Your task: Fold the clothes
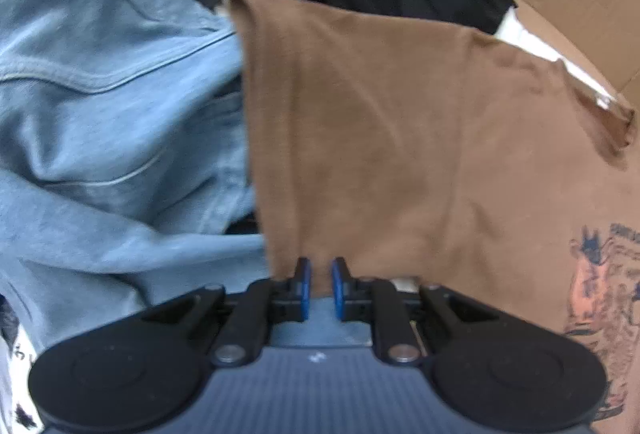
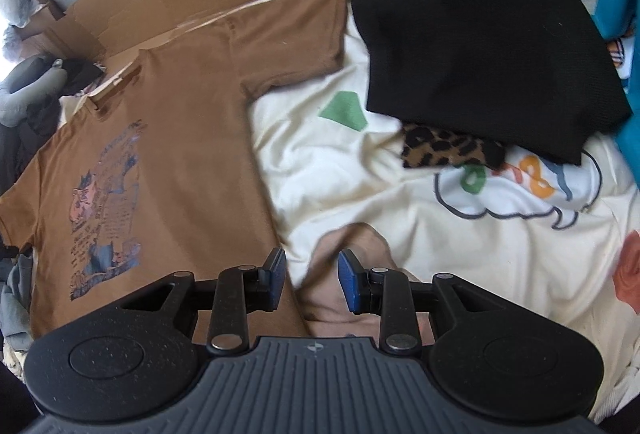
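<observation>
Left tongs point(image 1: 321, 284) pinch brown shirt point(image 1: 380, 137) edge.

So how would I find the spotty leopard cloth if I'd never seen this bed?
Start at the cream bedsheet with coloured cartoon shapes. Find the big folded black knit garment lying on it. The small leopard-print cloth peeks out from under its near edge, the only tan piece with dark spots.

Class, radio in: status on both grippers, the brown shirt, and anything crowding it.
Left gripper shut on brown shirt, edge lifted. Right gripper open, nothing between pads. Denim jacket crowds shirt's left; black garment lies clear to the right.
</observation>
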### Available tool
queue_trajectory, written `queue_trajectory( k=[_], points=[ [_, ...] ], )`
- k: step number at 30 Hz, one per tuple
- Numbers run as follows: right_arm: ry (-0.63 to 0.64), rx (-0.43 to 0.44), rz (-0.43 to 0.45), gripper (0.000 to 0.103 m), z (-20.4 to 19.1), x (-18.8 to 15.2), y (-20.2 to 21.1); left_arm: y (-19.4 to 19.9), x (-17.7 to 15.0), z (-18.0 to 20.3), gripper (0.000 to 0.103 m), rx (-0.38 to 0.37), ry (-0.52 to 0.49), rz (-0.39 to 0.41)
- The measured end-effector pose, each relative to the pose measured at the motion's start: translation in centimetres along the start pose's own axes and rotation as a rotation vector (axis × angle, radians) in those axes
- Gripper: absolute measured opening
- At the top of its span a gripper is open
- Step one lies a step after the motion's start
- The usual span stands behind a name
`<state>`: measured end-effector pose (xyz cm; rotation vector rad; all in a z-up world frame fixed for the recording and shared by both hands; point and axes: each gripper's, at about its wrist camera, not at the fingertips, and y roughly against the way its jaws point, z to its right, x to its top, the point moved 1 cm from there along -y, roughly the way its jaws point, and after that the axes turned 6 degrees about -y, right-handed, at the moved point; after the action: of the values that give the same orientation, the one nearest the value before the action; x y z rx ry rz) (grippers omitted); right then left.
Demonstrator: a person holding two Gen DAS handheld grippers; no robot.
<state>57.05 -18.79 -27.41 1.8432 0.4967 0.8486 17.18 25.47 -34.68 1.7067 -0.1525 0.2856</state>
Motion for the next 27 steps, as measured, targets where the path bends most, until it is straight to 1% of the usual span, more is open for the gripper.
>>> queue_trajectory(
  k=[1,3,4,5,7,9,11,13,16,19,22,24,25,26,27],
  points=[
    [-0.006,-0.003,0.0,0.036,0.2,-0.1,0.0,-0.1,-0.2,-0.3,0.014,0.016,-0.001,-0.002],
    [-0.011,-0.007,-0.005,0.036,0.5,-0.3,0.0,-0.4,-0.5,-1.3,0.02,0.06,0.013,-0.01],
    [-0.009,-0.01,-0.007,0.036,0.5,-0.4,-0.1,-0.4,-0.6,-2.0,0.032,0.073,0.026,-0.015],
    [-0.005,-0.012,-0.01,0.036,0.5,-0.4,-0.1,-0.4,-0.8,-2.6,0.034,0.075,0.037,-0.018],
    [0.001,-0.017,-0.013,0.036,0.6,-0.3,-0.2,0.0,-0.9,-3.5,0.027,0.094,0.044,-0.024],
    [0.002,-0.016,-0.009,0.036,0.6,-0.1,-0.2,1.1,-1.0,-4.2,0.027,0.069,0.063,0.005],
    [0.0,-0.012,-0.005,0.036,0.7,0.1,-0.2,2.2,-1.0,-4.8,0.033,0.004,0.09,0.037],
    [-0.002,-0.01,-0.003,0.036,0.7,0.2,-0.3,2.6,-1.0,-5.0,0.035,-0.074,0.111,0.033],
    [-0.003,-0.01,-0.006,0.036,0.7,0.1,-0.4,2.6,-1.0,-4.3,0.035,-0.089,0.097,0.045],
    [-0.002,-0.01,-0.011,0.036,0.6,0.0,-0.4,1.5,-1.2,-3.7,0.035,-0.125,0.138,0.015],
    [0.014,-0.02,-0.018,0.036,0.6,-0.3,-0.1,0.2,-1.5,-2.8,0.04,-0.102,0.144,-0.005],
    [0.018,-0.03,-0.02,0.036,0.8,-0.3,0.2,-0.2,-1.6,-2.5,0.039,-0.093,0.167,0.006],
    [0.02,-0.035,-0.02,0.036,0.9,-0.3,0.4,-0.3,-1.6,-2.5,0.027,-0.099,0.192,0.016],
    [0.02,-0.038,-0.019,0.036,1.0,-0.3,0.6,-0.4,-1.7,-2.6,0.013,-0.105,0.218,0.025],
    [0.019,-0.039,-0.017,0.036,1.1,-0.2,0.8,-0.3,-1.7,-2.6,0.013,-0.1,0.221,0.026]
  ],
)
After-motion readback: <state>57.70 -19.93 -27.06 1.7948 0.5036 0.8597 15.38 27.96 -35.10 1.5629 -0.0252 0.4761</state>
